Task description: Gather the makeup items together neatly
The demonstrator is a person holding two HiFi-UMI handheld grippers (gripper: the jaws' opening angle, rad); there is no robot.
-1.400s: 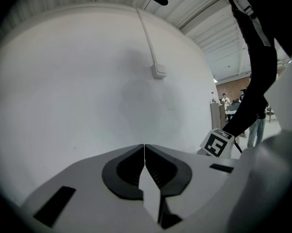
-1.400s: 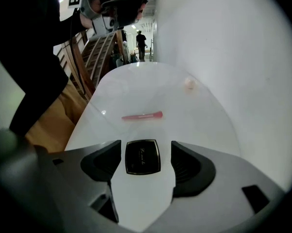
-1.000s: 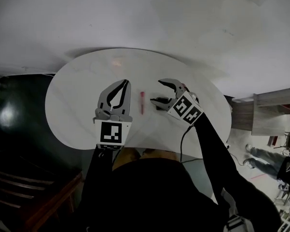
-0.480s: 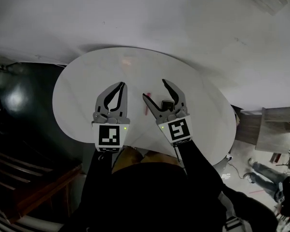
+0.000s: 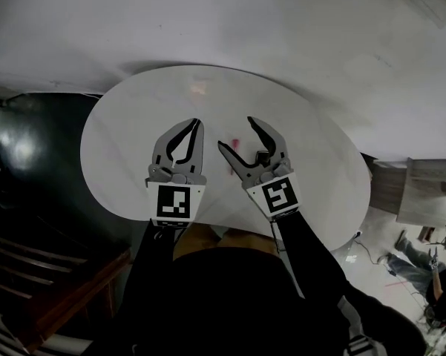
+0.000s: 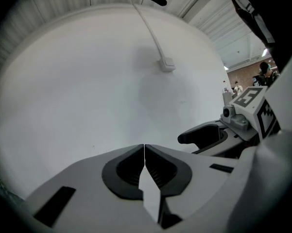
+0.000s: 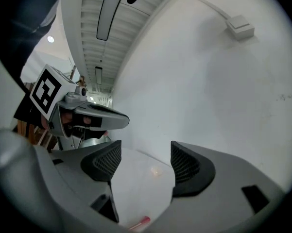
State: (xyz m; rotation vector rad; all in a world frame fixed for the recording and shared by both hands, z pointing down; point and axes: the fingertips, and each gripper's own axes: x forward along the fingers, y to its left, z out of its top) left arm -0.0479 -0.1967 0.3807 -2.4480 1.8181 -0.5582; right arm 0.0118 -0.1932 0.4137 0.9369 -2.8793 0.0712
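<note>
In the head view, 2 grippers are held above the white table [image 5: 119, 154]: the left gripper [image 5: 198, 124] is pinched together on nothing and the right gripper [image 5: 235, 133] is spread wide. 1 pink makeup stick [image 5: 234, 143] lies at the table's middle between those spread jaws, with 1 small dark item [image 5: 262, 156] close by. In the left gripper view, the tips are seen meeting, empty. In the right gripper view, the stick [image 7: 140, 222] is framed low between parted jaws, so a pickup is judged to be in hand; lowering toward the table and closing on the stick is called for next.
</note>
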